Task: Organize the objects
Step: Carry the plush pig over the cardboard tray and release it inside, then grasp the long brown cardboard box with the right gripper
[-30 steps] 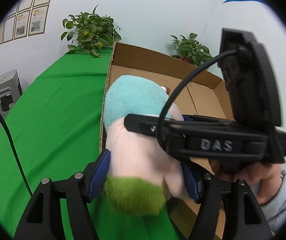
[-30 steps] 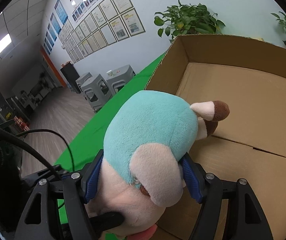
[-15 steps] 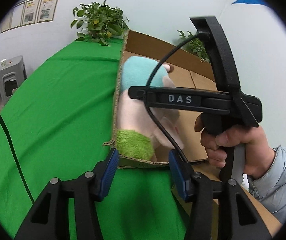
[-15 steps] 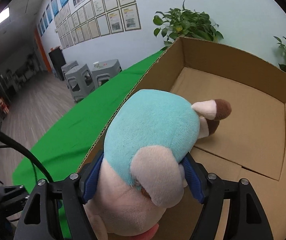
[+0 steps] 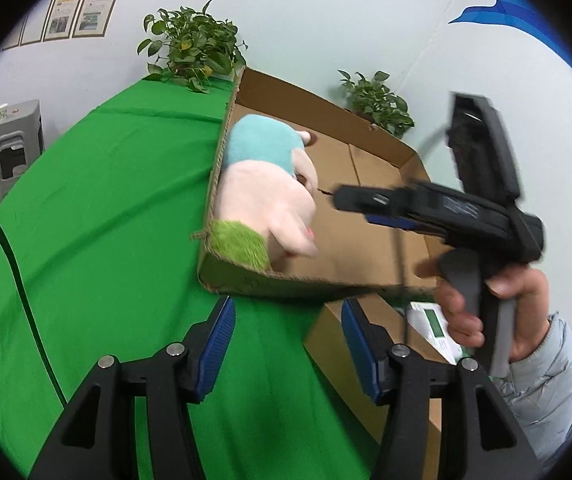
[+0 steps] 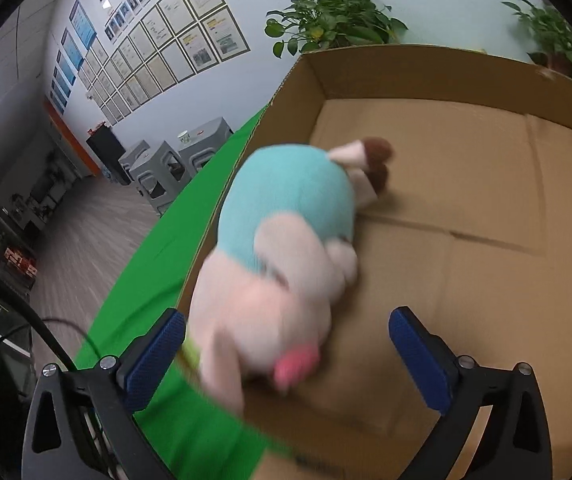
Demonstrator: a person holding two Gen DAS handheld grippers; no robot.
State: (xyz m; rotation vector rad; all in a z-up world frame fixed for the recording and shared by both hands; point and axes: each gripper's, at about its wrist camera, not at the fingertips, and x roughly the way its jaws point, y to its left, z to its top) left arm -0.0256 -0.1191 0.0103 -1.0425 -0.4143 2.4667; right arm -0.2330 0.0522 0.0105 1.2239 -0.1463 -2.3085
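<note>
A plush toy [image 5: 262,184] with a teal back, pink body and green tuft lies inside the open cardboard box [image 5: 365,248], against its left wall. My left gripper [image 5: 287,320] hangs over the green cloth just outside the box's near wall; its jaws are opening with nothing between them. In the right wrist view the plush toy [image 6: 286,208] is blurred on the floor of the box [image 6: 485,152]. My right gripper [image 6: 287,318] is over the box, its jaws opening wide; the toy's lower end lies between the blue pads [image 6: 158,356], which do not press on it.
Green cloth [image 5: 106,220] covers the table. Two potted plants [image 5: 194,48] stand behind the box. A smaller cardboard box [image 5: 365,340] with a white and green packet [image 5: 433,324] sits at the near right. Grey stools [image 5: 10,144] stand off to the left. A hand [image 5: 485,308] holds the right gripper.
The left gripper let go of the plush toy and drew back out of the box. The right gripper's jaws spread wide, and the toy now lies loose in the box.
</note>
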